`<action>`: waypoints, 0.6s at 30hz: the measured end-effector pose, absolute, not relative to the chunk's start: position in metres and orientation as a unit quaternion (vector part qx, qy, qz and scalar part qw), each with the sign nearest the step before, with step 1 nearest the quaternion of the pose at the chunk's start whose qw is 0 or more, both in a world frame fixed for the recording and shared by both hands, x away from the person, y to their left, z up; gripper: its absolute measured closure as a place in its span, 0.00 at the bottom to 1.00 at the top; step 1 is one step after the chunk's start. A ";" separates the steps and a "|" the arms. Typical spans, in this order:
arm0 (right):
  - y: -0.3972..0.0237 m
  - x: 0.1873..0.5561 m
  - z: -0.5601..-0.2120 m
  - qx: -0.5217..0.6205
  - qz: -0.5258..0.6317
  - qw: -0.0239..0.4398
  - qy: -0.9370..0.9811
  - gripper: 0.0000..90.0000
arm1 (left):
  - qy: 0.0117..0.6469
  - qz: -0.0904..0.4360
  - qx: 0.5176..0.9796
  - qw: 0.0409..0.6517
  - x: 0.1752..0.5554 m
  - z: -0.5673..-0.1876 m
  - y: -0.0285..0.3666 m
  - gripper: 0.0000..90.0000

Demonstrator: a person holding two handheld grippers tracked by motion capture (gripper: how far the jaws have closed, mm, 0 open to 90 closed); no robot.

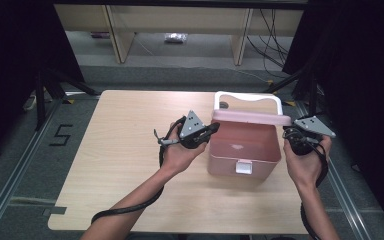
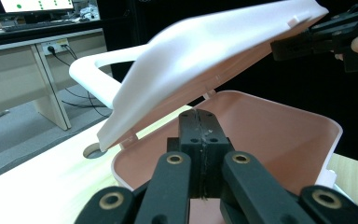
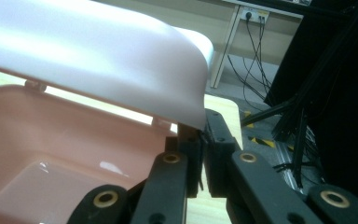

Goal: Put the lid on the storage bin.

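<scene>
Here, the pink storage box (image 1: 242, 150) sits half-opened.
The right tool (image 3: 200, 140) pinches the lid (image 3: 98, 56) edge thinly; a slip would drop it onto the shut, empty left tool (image 2: 204, 140).

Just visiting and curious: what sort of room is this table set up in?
Probably a lab or office workroom: a wooden table ringed by black curtains, a desk with a lit monitor, loose cables.

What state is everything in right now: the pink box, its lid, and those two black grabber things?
Pink box: open, empty, upright on the table.
Lid: raised partway, hinged at the back, white handle behind it.
Front latch: undone.
Left gripper: shut, holding nothing, at the box's left rim.
Right gripper: pinching the lid's edge.
</scene>
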State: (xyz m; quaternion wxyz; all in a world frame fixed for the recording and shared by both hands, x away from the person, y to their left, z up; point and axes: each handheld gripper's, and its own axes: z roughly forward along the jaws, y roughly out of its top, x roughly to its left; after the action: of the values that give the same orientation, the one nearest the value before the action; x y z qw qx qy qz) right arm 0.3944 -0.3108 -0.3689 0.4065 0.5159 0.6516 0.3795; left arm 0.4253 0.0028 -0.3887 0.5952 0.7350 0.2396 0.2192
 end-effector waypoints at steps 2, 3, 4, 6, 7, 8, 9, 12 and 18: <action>-0.312 0.394 -0.369 0.510 0.376 0.408 0.657 0.97 | 0.239 0.219 0.735 0.595 0.425 -0.389 0.003 1.00; -0.311 0.393 -0.371 0.517 0.382 0.406 0.650 0.97 | 0.239 0.220 0.735 0.595 0.425 -0.389 0.003 1.00; -0.312 0.393 -0.371 0.508 0.381 0.410 0.655 0.97 | 0.239 0.219 0.735 0.595 0.425 -0.389 0.003 1.00; -0.310 0.392 -0.373 0.516 0.383 0.409 0.648 0.97 | 0.240 0.219 0.735 0.595 0.425 -0.389 0.003 1.00; -0.312 0.392 -0.374 0.507 0.381 0.413 0.654 0.97 | 0.239 0.219 0.736 0.595 0.425 -0.389 0.003 1.00; -0.311 0.392 -0.374 0.508 0.382 0.412 0.653 0.97 | 0.239 0.219 0.736 0.595 0.425 -0.389 0.003 1.00; -0.311 0.391 -0.374 0.509 0.382 0.411 0.653 0.97 | 0.239 0.219 0.736 0.595 0.425 -0.389 0.003 1.00; -0.313 0.390 -0.374 0.503 0.375 0.412 0.660 0.97 | 0.239 0.219 0.735 0.595 0.425 -0.389 0.003 1.00; -0.311 0.388 -0.375 0.519 0.377 0.399 0.655 0.97 | 0.240 0.220 0.735 0.595 0.425 -0.388 0.002 1.00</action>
State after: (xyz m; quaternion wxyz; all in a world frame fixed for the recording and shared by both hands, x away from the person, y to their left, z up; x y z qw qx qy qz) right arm 0.3878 -0.3108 -0.3751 0.3993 0.5191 0.6547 0.3775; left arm 0.4246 0.0025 -0.3880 0.5953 0.7347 0.2396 0.2200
